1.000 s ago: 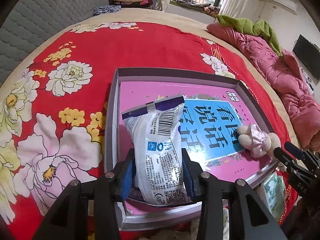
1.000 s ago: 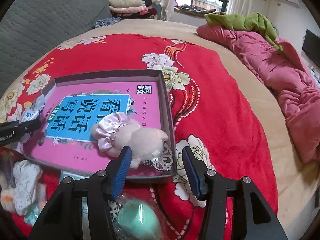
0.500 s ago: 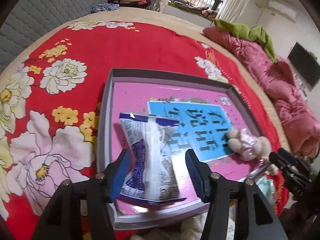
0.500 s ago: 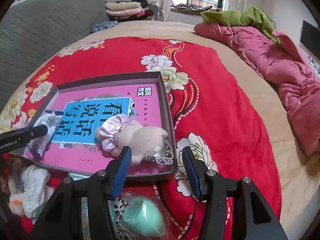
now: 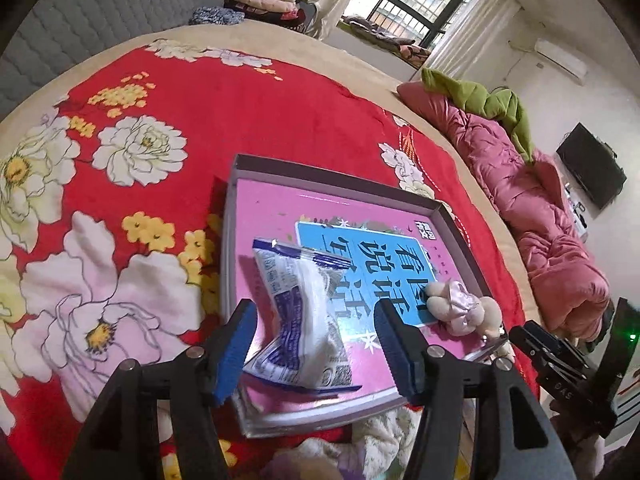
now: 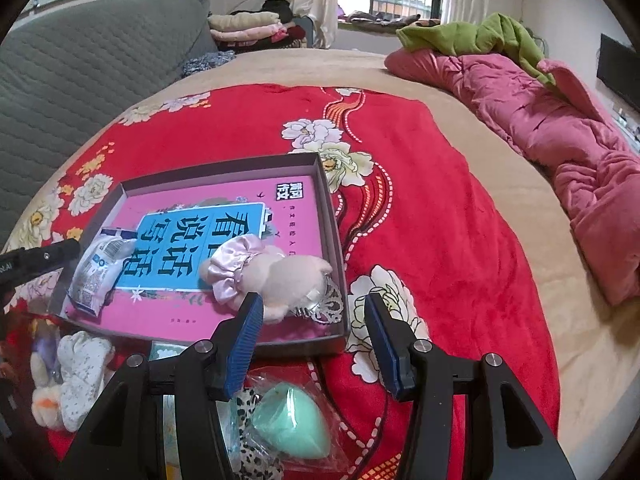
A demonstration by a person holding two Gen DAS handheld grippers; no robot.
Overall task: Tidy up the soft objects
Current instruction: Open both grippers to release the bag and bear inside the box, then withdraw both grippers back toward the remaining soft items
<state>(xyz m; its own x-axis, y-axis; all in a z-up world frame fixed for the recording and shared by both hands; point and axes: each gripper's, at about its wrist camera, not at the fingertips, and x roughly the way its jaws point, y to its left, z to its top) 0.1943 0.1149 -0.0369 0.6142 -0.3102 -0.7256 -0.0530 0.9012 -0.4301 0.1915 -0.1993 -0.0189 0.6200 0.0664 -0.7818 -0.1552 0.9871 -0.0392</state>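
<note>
Blue-padded left tongs (image 5: 316, 346) and right tongs (image 6: 314, 344) gape (both empty); packet (image 5: 302, 320) lies in box (image 5: 320, 174).

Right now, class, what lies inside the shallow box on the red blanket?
Inside the box: a white-and-blue packet, a pink plush toy and a silvery tiara, all on a pink cover. Anything beneath that cover is hidden.

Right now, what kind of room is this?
Most likely a bedroom in a home: a wide bed under a red flowered blanket, a padded grey headboard, a rumpled pink quilt, and folded clothes stacked near the window.
</note>
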